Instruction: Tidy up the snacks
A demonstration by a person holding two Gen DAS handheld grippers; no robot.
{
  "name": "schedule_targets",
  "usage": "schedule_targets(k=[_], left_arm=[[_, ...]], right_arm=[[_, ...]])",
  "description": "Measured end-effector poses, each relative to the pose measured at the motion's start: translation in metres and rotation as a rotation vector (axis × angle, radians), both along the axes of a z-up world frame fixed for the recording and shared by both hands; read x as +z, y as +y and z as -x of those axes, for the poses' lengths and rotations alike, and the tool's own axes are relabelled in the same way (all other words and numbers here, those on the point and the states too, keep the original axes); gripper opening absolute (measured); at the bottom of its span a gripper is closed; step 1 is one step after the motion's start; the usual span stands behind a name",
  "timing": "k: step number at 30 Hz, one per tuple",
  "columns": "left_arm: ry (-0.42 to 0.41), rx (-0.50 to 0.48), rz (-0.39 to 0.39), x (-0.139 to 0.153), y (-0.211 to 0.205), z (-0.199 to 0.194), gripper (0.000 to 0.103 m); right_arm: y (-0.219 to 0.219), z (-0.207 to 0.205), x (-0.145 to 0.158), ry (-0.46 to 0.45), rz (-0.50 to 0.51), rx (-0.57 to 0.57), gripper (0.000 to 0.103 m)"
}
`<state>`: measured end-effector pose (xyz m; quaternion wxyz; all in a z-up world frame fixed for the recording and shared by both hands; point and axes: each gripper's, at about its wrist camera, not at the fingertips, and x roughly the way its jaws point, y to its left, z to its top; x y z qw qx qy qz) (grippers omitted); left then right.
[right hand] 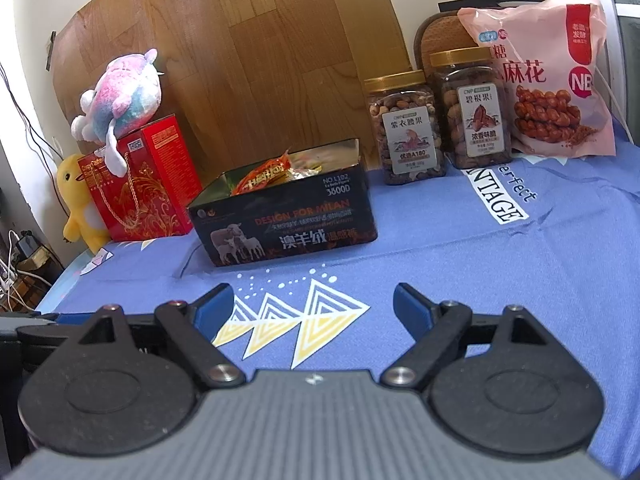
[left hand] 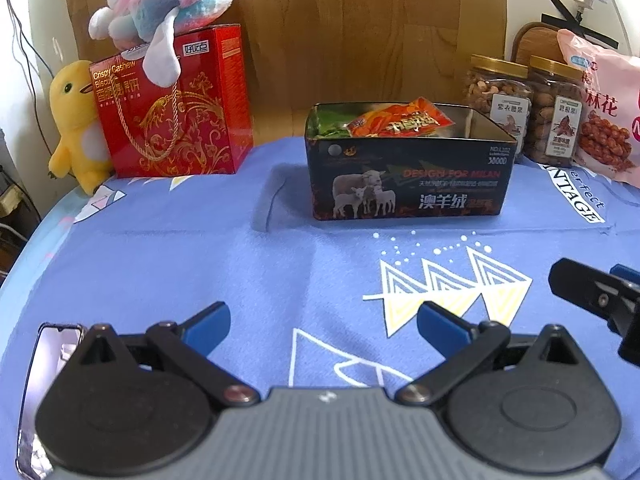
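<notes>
A black open tin box (left hand: 408, 176) with sheep printed on it stands on the blue cloth; it also shows in the right wrist view (right hand: 288, 224). An orange snack packet (left hand: 400, 120) lies in it on other packets, seen too in the right wrist view (right hand: 264, 176). Two nut jars (right hand: 404, 124) (right hand: 472, 108) and a pink snack bag (right hand: 552, 80) stand at the back right. My left gripper (left hand: 324, 324) is open and empty, well short of the box. My right gripper (right hand: 314, 304) is open and empty over the cloth; part of it shows in the left wrist view (left hand: 592, 292).
A red gift box (left hand: 176, 104) with a pastel plush toy (left hand: 168, 4) on top and a yellow plush chick (left hand: 76, 120) stand at the back left. A phone (left hand: 44, 360) lies by my left gripper. A wooden board (right hand: 248, 60) backs the table.
</notes>
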<state>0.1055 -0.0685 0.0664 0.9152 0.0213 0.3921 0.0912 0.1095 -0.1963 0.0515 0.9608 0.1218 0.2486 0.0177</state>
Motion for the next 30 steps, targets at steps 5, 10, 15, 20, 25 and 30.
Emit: schedule_targets(k=[5, 10, 15, 20, 25, 30], left_arm=[[0.011, 0.000, 0.014, -0.0010, 0.0012, -0.0006, 0.103], [0.016, -0.001, 0.009, -0.0018, 0.0000, -0.0009, 0.103], [0.022, -0.004, 0.005, -0.0025, -0.0007, -0.0019, 0.103], [0.023, -0.006, 0.002, -0.0022, -0.0014, -0.0022, 0.103], [0.018, -0.004, 0.001, -0.0016, -0.0019, -0.0017, 0.103], [0.006, -0.001, -0.010, 0.0010, -0.0020, -0.0009, 0.103]], right_arm=[[-0.0022, 0.0005, 0.0002, 0.000, -0.009, -0.006, 0.089], [-0.0031, 0.0000, -0.0007, 0.004, -0.014, -0.003, 0.089], [-0.0030, -0.0005, -0.0013, 0.007, -0.016, -0.001, 0.089], [-0.0027, -0.0007, -0.0028, 0.015, -0.014, 0.005, 0.089], [-0.0006, -0.0019, -0.0050, 0.031, -0.011, 0.021, 0.089], [-0.0014, -0.0013, -0.0042, 0.029, -0.013, 0.021, 0.089]])
